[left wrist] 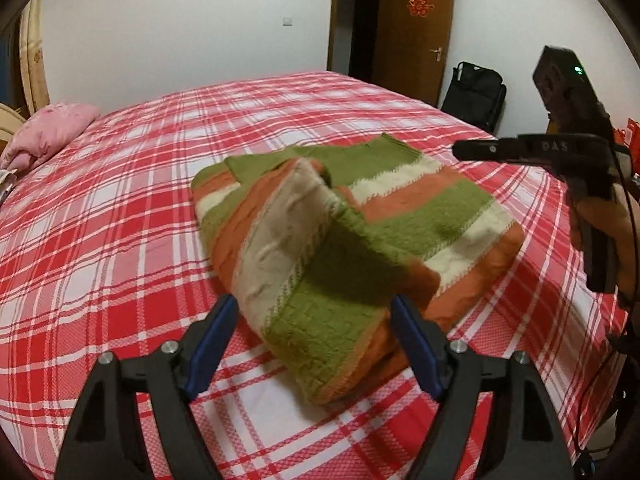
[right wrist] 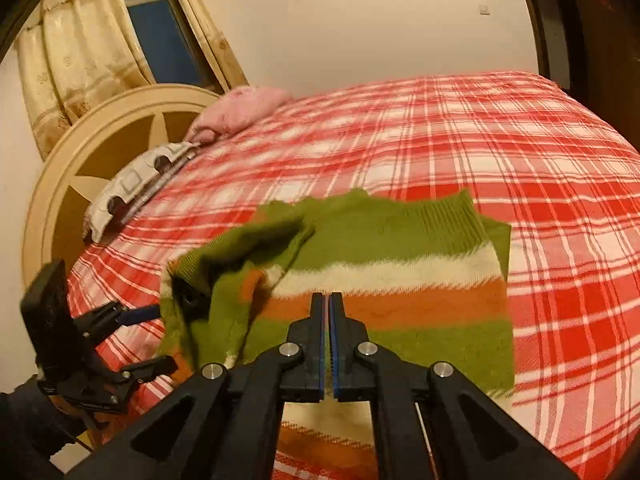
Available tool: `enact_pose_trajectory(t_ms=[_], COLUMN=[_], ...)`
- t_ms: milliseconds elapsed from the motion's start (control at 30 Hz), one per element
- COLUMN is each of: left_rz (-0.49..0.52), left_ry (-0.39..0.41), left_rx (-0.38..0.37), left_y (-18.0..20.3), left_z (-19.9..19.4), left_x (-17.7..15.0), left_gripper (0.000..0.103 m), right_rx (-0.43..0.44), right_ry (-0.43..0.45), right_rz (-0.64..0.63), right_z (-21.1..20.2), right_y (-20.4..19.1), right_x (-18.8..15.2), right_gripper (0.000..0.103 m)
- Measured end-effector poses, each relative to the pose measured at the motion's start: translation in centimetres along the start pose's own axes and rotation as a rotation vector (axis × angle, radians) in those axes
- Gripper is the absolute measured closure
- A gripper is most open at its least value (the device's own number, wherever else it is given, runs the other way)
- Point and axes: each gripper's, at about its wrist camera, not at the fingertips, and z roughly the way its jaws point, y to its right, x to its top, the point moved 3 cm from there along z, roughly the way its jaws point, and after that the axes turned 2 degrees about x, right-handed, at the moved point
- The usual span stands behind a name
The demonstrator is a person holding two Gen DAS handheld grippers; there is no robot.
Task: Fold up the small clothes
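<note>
Sweater: striped green, orange and cream sweater [left wrist: 360, 216] lay on the plaid bed [left wrist: 120, 240], partly folded, near the bed's near edge
Sleeve: one sleeve [left wrist: 304, 280] lay doubled across the sweater body, its loose end toward the left gripper
Left gripper: left gripper [left wrist: 316, 344] stood with jaws wide apart at the sleeve end; the pads straddled the knit but did not press it
Right gripper: right gripper [right wrist: 329, 344] had its jaws fully together just over the sweater's orange stripe; nothing visible was pinched between them
Step in hand: judged to be the sleeve fold, with the sleeve just laid over the body
Next move: likely calls for the other side or the hem to be taken up and brought across, with the laid sleeve kept flat
Left view only: door [left wrist: 416, 32] and black bag [left wrist: 476, 92] beyond the sweater; right gripper seen from the side
Right view only: ribbed hem [right wrist: 448, 220] at the sweater's far edge, headboard [right wrist: 120, 128] and curtain [right wrist: 80, 60] beyond the sweater
Both views: pink pillow [left wrist: 52, 128] far from the sweater, at the bed's head
</note>
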Motion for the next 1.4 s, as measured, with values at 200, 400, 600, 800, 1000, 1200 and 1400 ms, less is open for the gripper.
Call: enact_pose_trajectory(t_ms=[200,400,600,800,1000,1200,1400], left_rz=[0.011,-0.021,-0.017,0.031,0.128,0.183,0.179], left_ry=[-0.005,-0.025,-0.026,-0.003,0.042,0.017,-0.004], left_rx=[-0.025,-0.044,-0.047,0.016,0.052,0.096,0.078], left_y=[0.9,0.8,0.8,1.7,4.0,3.8,3.4], left_z=[0.5,1.2,1.4,1.7,1.2,2.5,3.5], left_x=[0.0,-0.2,-0.2,0.1,0.3,-0.3,-0.1], left_gripper=[0.022,0.022,0.022,0.022,0.022,0.022,0.026], right_rx=[-0.006,-0.157,0.054,0.073,0.168,0.219,0.233], right_ry=[-0.007,0.019,0.036,0.047,-0.155,-0.237,-0.323], right_rz=[-0.032,-0.138,0.032,0.027,-0.062,0.086,0.209], right_z=[-0.4,-1.5,-2.1,-1.2,6.0,12.1,17.6], right_y=[0.7,0.6,3.3,1.6,-3.0,-2.7,-1.9], right_x=[0.2,0.5,0.5,1.1,3.2,6.2,6.9], right_gripper=[0.102,0.1,0.001,0.001,0.001,0.001,0.001])
